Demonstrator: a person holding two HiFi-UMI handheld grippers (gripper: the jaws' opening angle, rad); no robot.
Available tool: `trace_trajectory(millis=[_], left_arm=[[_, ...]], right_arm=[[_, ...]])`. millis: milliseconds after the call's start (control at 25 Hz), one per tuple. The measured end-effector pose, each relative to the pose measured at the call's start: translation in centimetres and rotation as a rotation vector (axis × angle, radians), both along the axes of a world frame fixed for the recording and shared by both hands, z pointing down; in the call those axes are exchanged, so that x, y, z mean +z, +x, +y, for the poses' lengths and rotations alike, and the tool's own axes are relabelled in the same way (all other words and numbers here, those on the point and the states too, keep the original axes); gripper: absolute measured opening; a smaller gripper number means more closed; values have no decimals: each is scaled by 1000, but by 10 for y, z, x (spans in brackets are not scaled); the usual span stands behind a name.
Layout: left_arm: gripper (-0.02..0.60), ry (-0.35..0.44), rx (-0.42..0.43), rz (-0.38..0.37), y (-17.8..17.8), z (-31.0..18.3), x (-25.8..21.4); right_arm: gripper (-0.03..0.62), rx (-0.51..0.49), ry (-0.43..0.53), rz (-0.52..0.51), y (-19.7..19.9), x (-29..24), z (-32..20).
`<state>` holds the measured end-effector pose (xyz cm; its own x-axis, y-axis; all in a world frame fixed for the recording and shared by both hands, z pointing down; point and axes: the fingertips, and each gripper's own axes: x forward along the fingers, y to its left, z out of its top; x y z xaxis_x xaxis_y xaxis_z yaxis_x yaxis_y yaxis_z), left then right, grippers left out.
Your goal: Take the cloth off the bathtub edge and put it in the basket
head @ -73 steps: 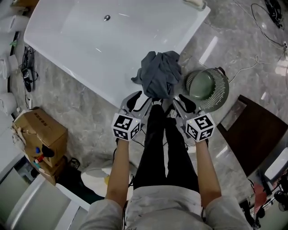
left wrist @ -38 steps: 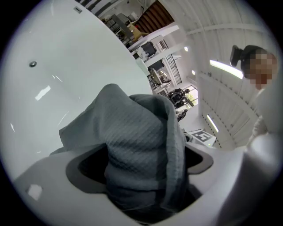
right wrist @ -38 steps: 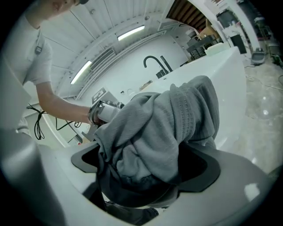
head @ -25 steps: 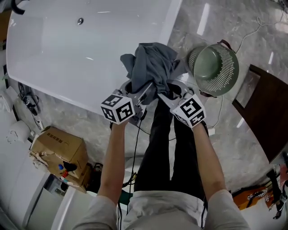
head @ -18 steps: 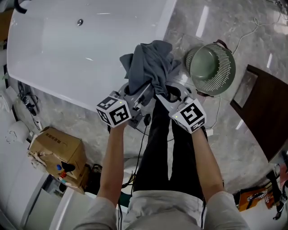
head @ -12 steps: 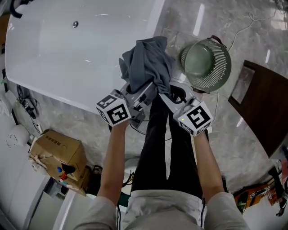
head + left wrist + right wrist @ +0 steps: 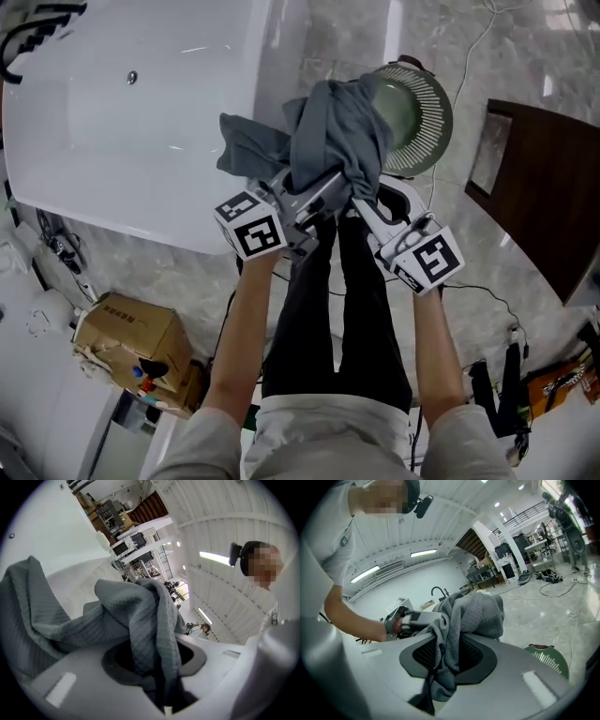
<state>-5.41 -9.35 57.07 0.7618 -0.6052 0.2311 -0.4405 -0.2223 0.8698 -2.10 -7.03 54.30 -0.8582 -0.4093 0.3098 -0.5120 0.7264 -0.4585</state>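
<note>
Marble floor (image 7: 544, 66), one bathtub (image 7: 122, 122), one basket (image 7: 427, 94), one cloth (image 7: 337, 131) (two hand-held grippers (image 7: 319, 187) (image 7: 367, 199) just tightened on it).

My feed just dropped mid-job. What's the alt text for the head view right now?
The left gripper and right gripper both clamp a bunched grey cloth, their jaws having just tightened on it. They hold it up between the white bathtub at left and the green basket, and it overlaps the basket's left side.
</note>
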Motion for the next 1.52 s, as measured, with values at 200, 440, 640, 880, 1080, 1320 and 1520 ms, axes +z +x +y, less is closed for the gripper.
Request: trace_trajectory(millis=[200,440,640,880,1080,1320,1520], left_arm=[[195,-15,89,25,63,-5,-7],[195,12,201,74,144,-15,-16],[196,15,235,92,158,-18,-18],[198,-8,233,44,155,-14,-5],[198,-94,219,-20,149,-42,59],[204,-142,224,-48,177,-72,116],[202,-106,276,-35,199,-93,113]], right_arm=[[83,117,1,20,60,-5,-1],[83,258,33,36,137,-15,-8],[83,264,91,106,150,-19,-11],[84,186,93,220,149,-2,1],[84,213,-2,186,147,59,-32],[84,247,-64,223,176,115,-62],[84,292,-37,222,197,113,-83]])
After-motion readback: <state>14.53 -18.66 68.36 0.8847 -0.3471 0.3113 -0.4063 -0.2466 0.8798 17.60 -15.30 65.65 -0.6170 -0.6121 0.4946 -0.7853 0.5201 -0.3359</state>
